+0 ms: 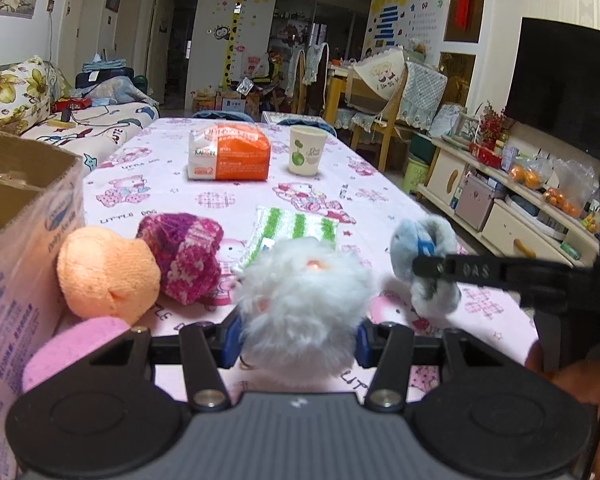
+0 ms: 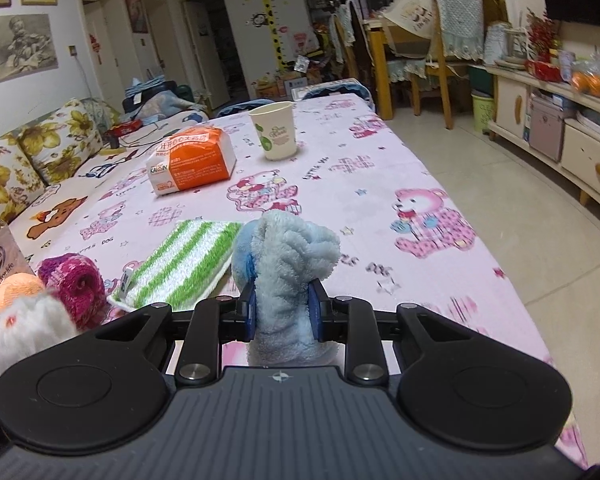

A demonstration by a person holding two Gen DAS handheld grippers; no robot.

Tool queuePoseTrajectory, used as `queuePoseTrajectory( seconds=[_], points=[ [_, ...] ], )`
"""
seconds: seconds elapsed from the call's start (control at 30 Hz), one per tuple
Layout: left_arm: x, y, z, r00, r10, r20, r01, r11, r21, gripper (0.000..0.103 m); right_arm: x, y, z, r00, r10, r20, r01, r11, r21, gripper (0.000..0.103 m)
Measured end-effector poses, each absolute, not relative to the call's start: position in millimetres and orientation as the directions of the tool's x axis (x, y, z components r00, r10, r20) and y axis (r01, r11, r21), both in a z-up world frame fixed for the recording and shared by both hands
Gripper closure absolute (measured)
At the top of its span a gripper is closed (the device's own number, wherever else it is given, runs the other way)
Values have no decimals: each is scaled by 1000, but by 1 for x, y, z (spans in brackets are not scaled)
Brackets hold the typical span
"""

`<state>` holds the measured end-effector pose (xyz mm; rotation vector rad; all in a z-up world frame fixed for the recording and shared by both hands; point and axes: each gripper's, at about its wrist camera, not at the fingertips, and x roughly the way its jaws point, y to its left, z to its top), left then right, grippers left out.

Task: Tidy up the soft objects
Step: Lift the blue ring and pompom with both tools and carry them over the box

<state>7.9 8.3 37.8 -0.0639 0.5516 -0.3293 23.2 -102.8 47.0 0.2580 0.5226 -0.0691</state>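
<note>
Cardboard box (image 1: 24, 200) waits at the tabletop's left edge. My left gripper (image 1: 298, 336) is clamped on the white fluffy toy (image 1: 304, 300), light and squashy, so I'm squeezing mid-body. My right gripper (image 2: 283, 312) pinches the blue plush cloth (image 2: 288, 272), floppy, gripped low near its bunched middle.
</note>
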Motion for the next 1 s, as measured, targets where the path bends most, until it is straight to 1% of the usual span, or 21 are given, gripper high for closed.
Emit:
queuePoseTrajectory(
  seconds=[0.37, 0.7, 1.0],
  points=[
    [-6, 23, 55, 820, -350, -453, 308, 937, -166, 52, 1, -99, 47, 866, -16, -500, 176, 945, 274, 73],
    [-21, 39, 75, 848, -358, -392, 320, 934, -161, 52, -5, -90, 49, 880, 0, -476, 168, 935, 311, 73],
    [-24, 65, 93, 886, -325, -331, 279, 944, -178, 52, -3, -74, 59, 895, 32, -444, 120, 943, 309, 73]
  ],
)
